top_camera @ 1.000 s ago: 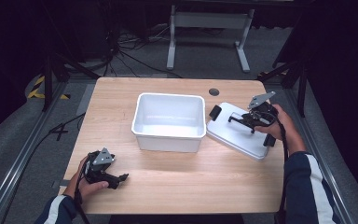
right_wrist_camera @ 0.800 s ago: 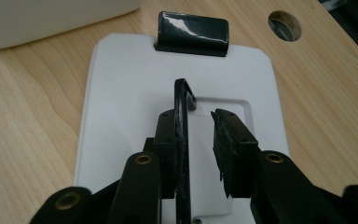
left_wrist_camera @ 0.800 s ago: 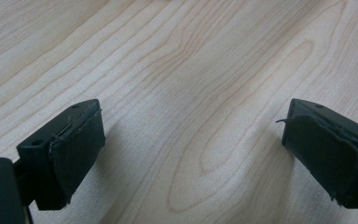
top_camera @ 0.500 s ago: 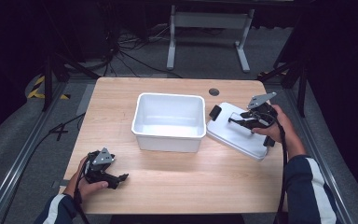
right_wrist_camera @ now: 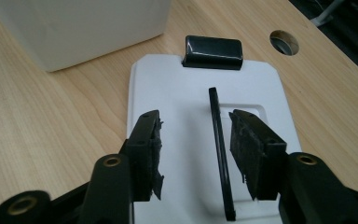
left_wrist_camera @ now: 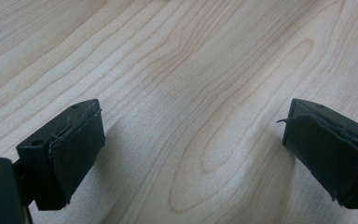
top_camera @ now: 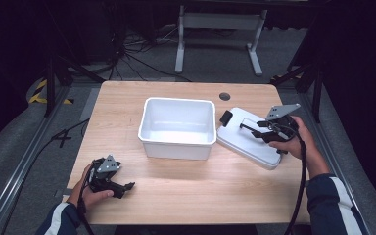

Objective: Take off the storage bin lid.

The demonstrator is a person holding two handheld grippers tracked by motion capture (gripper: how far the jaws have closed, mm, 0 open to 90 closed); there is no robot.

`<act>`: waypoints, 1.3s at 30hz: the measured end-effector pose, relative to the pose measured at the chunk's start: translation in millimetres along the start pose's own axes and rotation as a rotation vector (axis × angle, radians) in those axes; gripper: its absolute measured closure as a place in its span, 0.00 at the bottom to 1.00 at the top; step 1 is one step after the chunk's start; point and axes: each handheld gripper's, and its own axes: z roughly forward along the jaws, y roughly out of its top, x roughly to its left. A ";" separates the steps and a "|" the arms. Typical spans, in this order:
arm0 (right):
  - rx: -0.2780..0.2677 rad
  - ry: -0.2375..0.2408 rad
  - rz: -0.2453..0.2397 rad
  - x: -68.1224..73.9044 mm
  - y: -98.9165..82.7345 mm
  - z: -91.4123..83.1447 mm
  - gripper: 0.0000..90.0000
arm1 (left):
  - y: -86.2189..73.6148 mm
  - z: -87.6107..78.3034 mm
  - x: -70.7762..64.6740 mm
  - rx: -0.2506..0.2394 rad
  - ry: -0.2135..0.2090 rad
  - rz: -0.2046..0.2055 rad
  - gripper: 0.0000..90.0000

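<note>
A white lid (top_camera: 247,144) lies flat on the table, right of the white bin (top_camera: 176,147). It carries a thin black handle bar (right_wrist_camera: 219,140) along its middle and a black latch (right_wrist_camera: 213,51) at its far end. My right gripper (right_wrist_camera: 196,140) hovers low over the lid, its jaws on either side of the bar. They have just been opening; the bar stands free between them, nearer the right pad (right_wrist_camera: 247,149). In the high view this gripper (top_camera: 252,129) sits at the lid's right side. My left gripper (left_wrist_camera: 191,149) rests open on bare wood at the front left (top_camera: 127,186).
The bin is empty and stands mid-table. A round cable hole (top_camera: 224,96) lies behind the lid. The table's right edge runs close beside the right hand (top_camera: 293,144). Metal stands and cables lie on the floor beyond the far edge.
The right gripper's jaws have spread apart off the lid's handle, and the hand has drawn back slightly to the right. The left hand has stayed still.
</note>
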 end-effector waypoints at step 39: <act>-0.094 -0.050 0.133 64.3 -138.1 -23.8 0.32 | 0.1 -0.1 0.0 0.002 0.000 0.000 0.06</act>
